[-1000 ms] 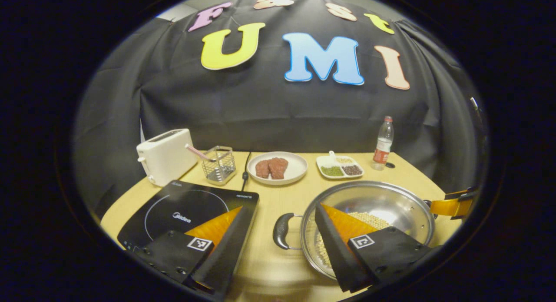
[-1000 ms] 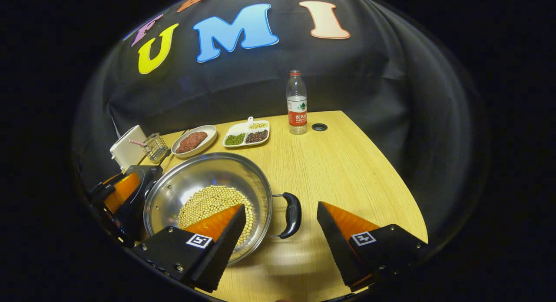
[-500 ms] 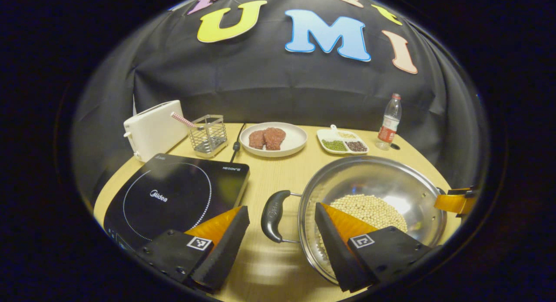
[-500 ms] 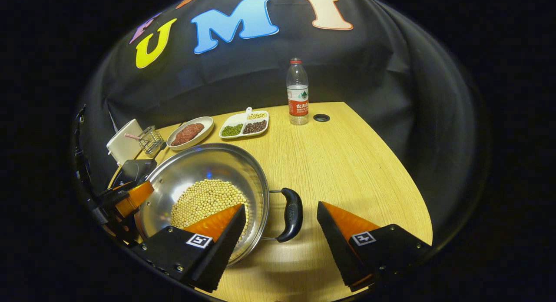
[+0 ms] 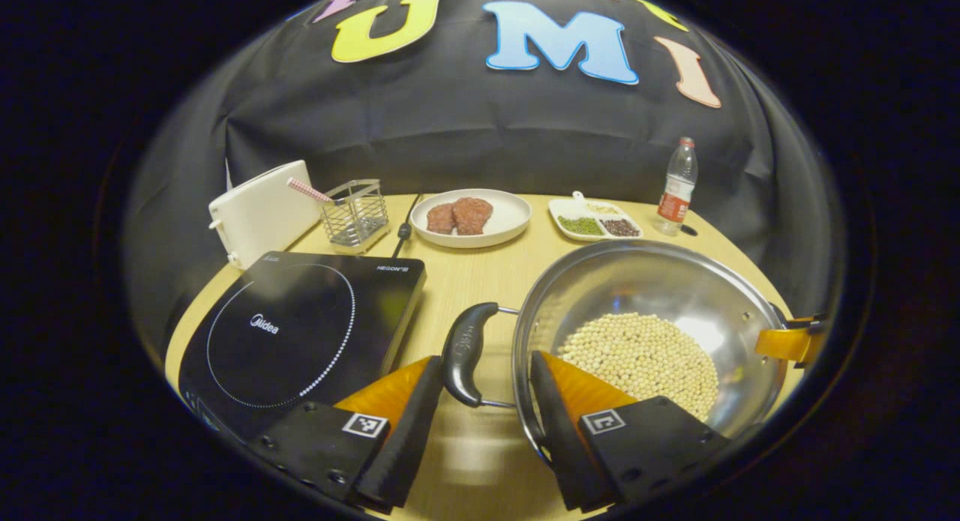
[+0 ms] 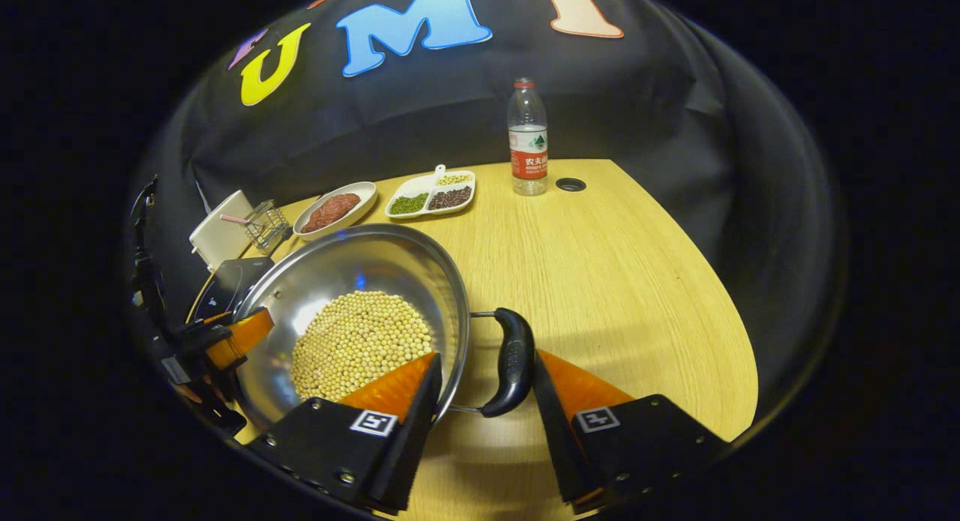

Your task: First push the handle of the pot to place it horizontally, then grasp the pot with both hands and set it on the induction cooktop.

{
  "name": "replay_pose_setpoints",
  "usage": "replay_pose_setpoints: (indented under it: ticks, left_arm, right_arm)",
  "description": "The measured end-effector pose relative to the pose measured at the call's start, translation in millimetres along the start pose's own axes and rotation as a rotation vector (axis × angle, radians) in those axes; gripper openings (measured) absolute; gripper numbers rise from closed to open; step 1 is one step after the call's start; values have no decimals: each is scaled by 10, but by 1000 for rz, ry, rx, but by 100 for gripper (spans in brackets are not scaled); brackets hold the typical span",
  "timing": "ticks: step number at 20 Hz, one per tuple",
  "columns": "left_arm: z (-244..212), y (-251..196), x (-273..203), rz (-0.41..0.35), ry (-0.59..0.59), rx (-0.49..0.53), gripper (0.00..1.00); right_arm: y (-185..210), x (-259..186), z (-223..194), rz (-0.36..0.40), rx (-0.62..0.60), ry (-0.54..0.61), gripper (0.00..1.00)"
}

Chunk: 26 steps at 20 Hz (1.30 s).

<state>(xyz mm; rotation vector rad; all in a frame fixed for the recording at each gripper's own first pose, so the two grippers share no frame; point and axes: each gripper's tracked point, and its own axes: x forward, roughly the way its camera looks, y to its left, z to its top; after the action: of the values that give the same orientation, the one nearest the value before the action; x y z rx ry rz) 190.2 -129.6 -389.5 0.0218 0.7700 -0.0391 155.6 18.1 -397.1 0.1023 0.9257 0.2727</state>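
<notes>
Both grippers bracket the handles of the steel pot, which sits on the bench.

In the left gripper view, the left gripper [image 5: 480, 401] is partly open, its fingers either side of the pot's black handle [image 5: 463, 352] without clearly pressing it; the steel pot [image 5: 645, 281] of soybeans [image 5: 641, 356] rests on the bench [image 5: 480, 281], just beside the induction cooktop [image 5: 300, 333] at its 9 o'clock. In the right gripper view, the right gripper [image 6: 484, 401] is likewise partly open around the opposite black handle [image 6: 514, 360], one finger over the rim; firm contact cannot be told.
</notes>
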Motion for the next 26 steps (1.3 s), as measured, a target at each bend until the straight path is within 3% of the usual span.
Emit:
replay_pose_setpoints:
  ticks: [2, 3, 10, 13, 14, 16, 20, 24, 26]
  left_arm:
    - [-3, -8, 14, 17, 2, 24, 74]
    - [-26, -19, -11, 19, 3, 19, 69]
    - [-7, -39, -38, 40, -11, 2, 69]
    - [5, -108, -154, 39, -33, -1, 63]
    - [30, -124, -190, 41, -41, -3, 66]
    - [61, -141, -251, 47, -48, -11, 63]
    - [175, -116, -412, 76, -71, -29, 70]
    - [269, -24, -625, 115, -112, -41, 70]
    - [267, 34, -714, 131, -125, -66, 66]
  right_arm:
    - [3, 0, 12, 4, 7, 2, 69]
    - [-6, -14, 27, 5, 10, 1, 61]
    - [-14, -11, 45, -4, -54, -4, 61]
    - [-50, -57, 73, -15, -89, -26, 61]
    - [-60, -91, 100, -15, -94, -33, 61]
    - [-92, -171, 147, -10, -93, -47, 60]
    - [-89, -300, 259, 5, -104, -70, 61]
    - [-9, -411, 308, 18, -123, -104, 60]
    - [53, -455, 326, 19, -147, -121, 60]
